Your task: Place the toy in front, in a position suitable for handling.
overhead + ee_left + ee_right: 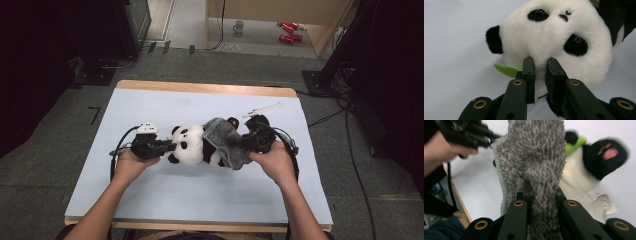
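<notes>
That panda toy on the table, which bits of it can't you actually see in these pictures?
- High view: the panda's middle is hidden under the grey towel.
- Left gripper view: its lower body is cut off by the top edge; the left claw covers part of its head.
- Right gripper view: its paw is blurred; the towel in the right claw hides its head.

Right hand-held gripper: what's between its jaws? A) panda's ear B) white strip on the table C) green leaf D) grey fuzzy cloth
D: in the right gripper view the right hand-held gripper has its jaws shut on a fold of the grey cloth, which lies draped over the panda in the high view.
</notes>
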A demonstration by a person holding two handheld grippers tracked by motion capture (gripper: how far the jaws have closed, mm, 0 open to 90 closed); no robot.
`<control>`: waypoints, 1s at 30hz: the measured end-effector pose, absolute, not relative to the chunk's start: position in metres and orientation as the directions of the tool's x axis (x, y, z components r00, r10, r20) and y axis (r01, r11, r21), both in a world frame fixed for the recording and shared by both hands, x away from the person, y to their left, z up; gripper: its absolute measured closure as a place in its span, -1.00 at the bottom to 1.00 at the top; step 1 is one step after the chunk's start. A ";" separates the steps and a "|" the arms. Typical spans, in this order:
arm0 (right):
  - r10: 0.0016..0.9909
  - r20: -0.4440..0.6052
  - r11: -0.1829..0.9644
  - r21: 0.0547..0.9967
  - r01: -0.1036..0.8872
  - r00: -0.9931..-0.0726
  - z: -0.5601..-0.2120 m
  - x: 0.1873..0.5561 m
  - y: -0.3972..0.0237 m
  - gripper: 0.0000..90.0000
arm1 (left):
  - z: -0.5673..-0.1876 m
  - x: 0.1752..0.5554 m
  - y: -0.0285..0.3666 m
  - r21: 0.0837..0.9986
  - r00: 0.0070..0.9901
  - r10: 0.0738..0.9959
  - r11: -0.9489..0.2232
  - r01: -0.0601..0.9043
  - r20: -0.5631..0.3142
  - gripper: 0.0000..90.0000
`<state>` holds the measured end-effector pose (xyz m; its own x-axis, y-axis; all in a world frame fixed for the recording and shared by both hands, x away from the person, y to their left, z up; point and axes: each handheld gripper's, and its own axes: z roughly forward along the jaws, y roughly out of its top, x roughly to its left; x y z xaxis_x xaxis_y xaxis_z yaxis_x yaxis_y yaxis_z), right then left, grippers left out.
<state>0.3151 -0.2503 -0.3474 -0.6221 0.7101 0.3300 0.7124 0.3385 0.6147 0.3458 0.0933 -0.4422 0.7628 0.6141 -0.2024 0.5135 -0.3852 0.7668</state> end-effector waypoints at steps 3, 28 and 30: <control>0.716 0.330 0.358 0.583 0.730 -0.615 -0.364 0.316 -0.246 0.80 | -0.442 0.345 0.092 0.764 0.767 0.612 -0.395 0.510 -0.196 0.76; 0.808 0.281 0.308 0.548 0.778 -0.518 -0.397 0.311 -0.294 0.80 | -0.443 0.349 0.092 0.757 0.756 0.617 -0.381 0.531 -0.220 0.81; 0.815 0.275 0.306 0.543 0.782 -0.510 -0.397 0.310 -0.297 0.80 | -0.443 0.350 0.093 0.756 0.755 0.617 -0.379 0.533 -0.223 0.81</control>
<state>0.3105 -0.2969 -0.3973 -0.5099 0.8151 0.2748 0.7818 0.3059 0.5433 0.3496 0.0928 -0.4433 0.7547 0.6172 -0.2226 0.5333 -0.3793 0.7561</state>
